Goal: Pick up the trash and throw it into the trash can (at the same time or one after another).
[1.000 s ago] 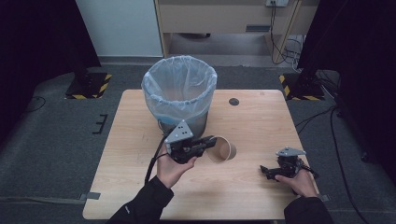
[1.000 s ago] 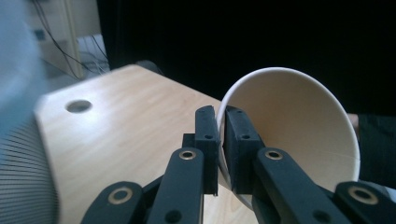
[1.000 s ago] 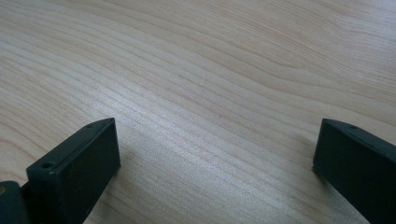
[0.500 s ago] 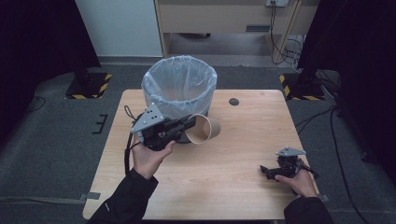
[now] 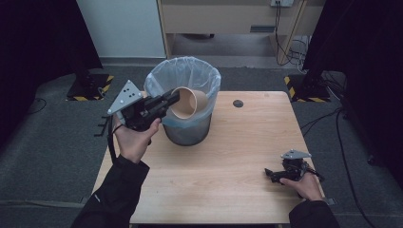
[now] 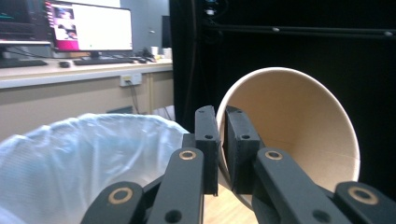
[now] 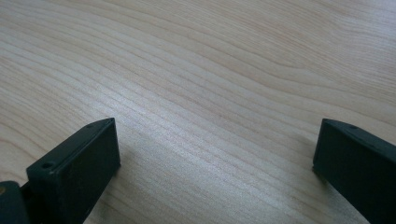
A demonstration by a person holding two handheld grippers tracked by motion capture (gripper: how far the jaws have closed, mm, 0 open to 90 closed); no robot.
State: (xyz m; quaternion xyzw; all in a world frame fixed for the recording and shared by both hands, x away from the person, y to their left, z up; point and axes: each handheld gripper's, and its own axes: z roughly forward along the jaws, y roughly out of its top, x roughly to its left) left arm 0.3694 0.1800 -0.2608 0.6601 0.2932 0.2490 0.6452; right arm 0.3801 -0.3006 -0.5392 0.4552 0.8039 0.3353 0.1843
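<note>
A brown paper cup (image 5: pixel 188 102) hangs on its side over the mouth of the bin (image 5: pixel 184 80), its opening turned toward the camera. My left gripper (image 5: pixel 174 98) is shut on the cup's rim. In the left gripper view the two jaws pinch the rim of the cup (image 6: pixel 299 126) between them, with the bin's plastic liner (image 6: pixel 88 163) below and to the left. My right gripper (image 5: pixel 270 174) rests low on the table (image 5: pixel 228 161) near its front right corner. In the right gripper view its fingers (image 7: pixel 79 163) stand wide apart over bare wood.
The bin stands at the table's back left and has a clear plastic liner. A small dark round spot (image 5: pixel 238 103) sits on the table to the bin's right. Beyond the table are a desk with monitors (image 6: pixel 88 25) and dark curtains.
My left gripper has lifted the cup off the table, moving up and back to the bin's mouth. The right gripper has stayed where it was.
</note>
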